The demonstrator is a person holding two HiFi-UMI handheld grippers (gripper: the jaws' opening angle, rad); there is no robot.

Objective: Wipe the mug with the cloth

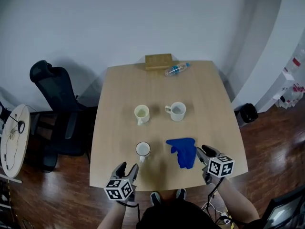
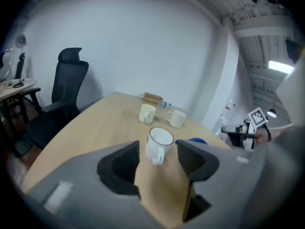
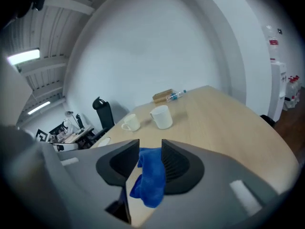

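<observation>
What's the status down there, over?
Left gripper open, mug just ahead, untouched. Right gripper part open, blue cloth on table before it, looks ungripped. Cream mug and white mug beyond, nothing blocking.

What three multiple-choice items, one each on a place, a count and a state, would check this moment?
1. The cloth lies: A inside a mug; B on the table beside the near mug; C draped over a mug.
2. Mugs on the table: A two; B three; C four.
3. The left gripper is: A shut on a mug; B shut on the cloth; C open and empty.

Answers: B, the head view shows the cloth flat on the table, right of the near mug. B, there are the near mug, a cream mug and a white mug. C, its jaws stand wide apart, with the near mug on the table beyond them.
</observation>
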